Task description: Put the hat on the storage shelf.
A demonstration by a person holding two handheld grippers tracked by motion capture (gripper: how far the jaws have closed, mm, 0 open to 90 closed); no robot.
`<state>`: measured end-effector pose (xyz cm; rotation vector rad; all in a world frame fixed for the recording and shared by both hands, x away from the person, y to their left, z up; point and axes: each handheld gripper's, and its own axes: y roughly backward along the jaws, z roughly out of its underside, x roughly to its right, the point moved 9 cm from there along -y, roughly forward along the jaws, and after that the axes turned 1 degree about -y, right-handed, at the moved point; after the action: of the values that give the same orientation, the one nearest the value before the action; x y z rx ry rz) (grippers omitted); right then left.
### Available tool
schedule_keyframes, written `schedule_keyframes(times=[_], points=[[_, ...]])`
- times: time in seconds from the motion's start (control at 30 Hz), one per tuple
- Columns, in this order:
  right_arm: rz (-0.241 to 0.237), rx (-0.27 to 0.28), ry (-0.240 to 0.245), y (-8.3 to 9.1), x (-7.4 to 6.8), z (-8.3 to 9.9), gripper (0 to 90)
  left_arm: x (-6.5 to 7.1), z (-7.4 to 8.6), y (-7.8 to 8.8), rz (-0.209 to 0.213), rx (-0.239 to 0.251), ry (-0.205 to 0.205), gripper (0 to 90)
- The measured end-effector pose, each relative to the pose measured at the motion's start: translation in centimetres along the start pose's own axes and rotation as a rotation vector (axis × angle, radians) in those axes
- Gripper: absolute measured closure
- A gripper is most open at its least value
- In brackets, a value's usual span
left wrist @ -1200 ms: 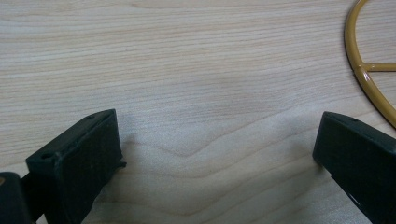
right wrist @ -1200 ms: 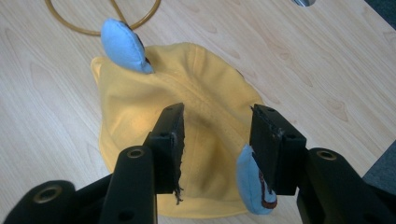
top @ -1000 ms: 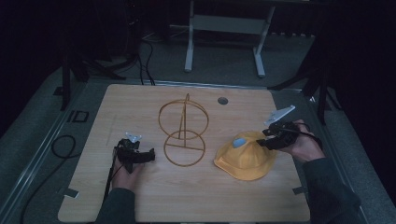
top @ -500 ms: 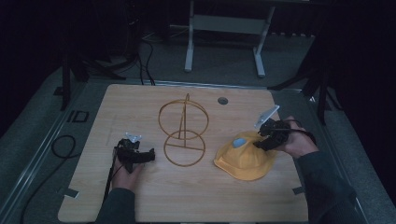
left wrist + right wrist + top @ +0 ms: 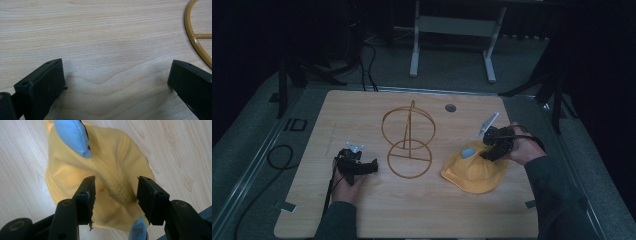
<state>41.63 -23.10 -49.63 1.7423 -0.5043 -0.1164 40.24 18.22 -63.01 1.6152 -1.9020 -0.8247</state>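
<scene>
A yellow cloth hat [image 5: 474, 172] with light-blue ear-like patches lies on the wooden table [image 5: 362, 110] at the right. My right gripper [image 5: 490, 150] hangs just over its crown, open, its jaws straddling a raised fold of the yellow hat [image 5: 115, 187]; a blue patch [image 5: 72, 135] sits beyond them. A yellow wire stand [image 5: 408, 140] with two rings and a post is at the table's middle. My left gripper [image 5: 371, 166] rests open on the table left of the stand, with bare wood between its jaws [image 5: 115, 75] and the stand's base ring [image 5: 197, 42] at the upper right.
A small round grommet hole [image 5: 450, 107] is at the table's far edge. A black cable [image 5: 277, 157] loops off the table's left side. A grey metal frame [image 5: 452, 35] stands on the floor beyond the table.
My right gripper has moved left and down from the hat's far right edge onto its crown. The left gripper has stayed put.
</scene>
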Motion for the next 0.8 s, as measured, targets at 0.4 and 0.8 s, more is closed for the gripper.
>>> schedule_keyframes(times=[0.4, 0.8], points=[[-0.008, -0.086, 0.043, -0.85, 0.32, -0.06, 79.5, -0.01, 0.01, 0.00, 0.000, -0.001, -0.001, 0.9], [-0.006, -0.097, 0.078, -0.02, 0.03, 0.05, 84.2, -0.01, 0.01, 0.01, 0.000, -0.001, -0.002, 0.9]])
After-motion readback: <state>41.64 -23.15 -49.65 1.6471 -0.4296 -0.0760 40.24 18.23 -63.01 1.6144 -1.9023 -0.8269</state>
